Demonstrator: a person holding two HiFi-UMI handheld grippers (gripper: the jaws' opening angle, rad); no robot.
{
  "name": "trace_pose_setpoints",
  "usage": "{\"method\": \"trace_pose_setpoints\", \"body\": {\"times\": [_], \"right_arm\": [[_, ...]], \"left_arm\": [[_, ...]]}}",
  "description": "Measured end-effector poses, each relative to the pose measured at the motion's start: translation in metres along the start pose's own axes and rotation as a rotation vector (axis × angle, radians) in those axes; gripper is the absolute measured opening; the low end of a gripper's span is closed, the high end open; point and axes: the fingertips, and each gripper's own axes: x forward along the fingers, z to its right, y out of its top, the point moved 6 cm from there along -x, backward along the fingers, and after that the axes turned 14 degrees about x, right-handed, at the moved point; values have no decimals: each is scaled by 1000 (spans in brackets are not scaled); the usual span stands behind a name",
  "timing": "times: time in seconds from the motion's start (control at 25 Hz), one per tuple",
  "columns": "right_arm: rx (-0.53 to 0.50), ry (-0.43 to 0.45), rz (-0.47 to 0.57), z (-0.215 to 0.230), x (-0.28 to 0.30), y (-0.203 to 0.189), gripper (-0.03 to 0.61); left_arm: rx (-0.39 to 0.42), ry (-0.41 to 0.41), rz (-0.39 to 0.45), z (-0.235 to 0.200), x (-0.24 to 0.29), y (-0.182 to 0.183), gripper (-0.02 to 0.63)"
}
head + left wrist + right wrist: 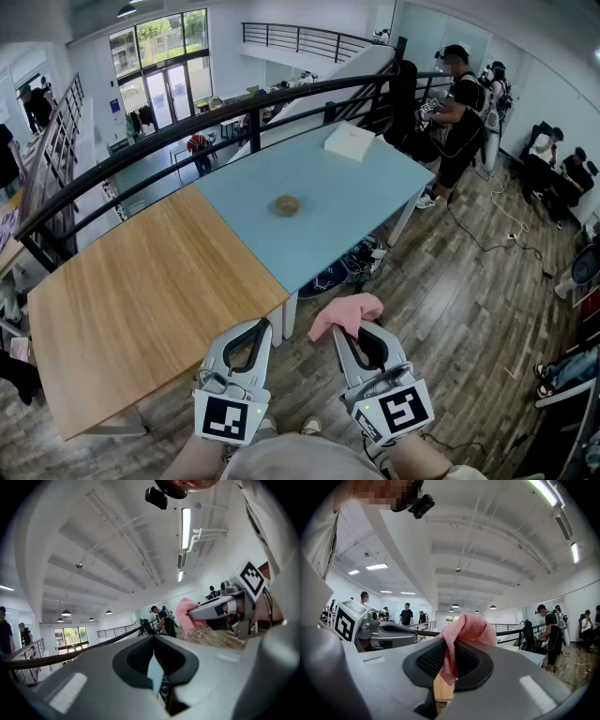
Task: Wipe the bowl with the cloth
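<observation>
Head view: right claw (354,331) pinches the pink cloth (343,312) — left claw (263,326) closed, empty (bowl (286,204) well apart on the blue table (375,192)).

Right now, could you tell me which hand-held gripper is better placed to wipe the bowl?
The right hand-held gripper: it is shut on the cloth. The left hand-held gripper is shut and empty. The bowl lies ahead, apart from both.

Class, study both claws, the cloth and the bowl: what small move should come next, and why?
Probably move the right claw forward toward the bowl: it already grips the pink cloth, while the bowl sits far ahead on the blue table, untouched.
</observation>
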Motion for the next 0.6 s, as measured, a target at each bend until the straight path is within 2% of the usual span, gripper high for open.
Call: {"method": "trace_pose_setpoints", "body": {"times": [0.44,0.6], "right_arm": [[22,-17,11,6,2,2,37],[29,-21,6,16,1,-1,37]], "left_arm": [[-54,-20,-12,-3,7,0,2],[-108,-29,2,1,14,2,2]]}}
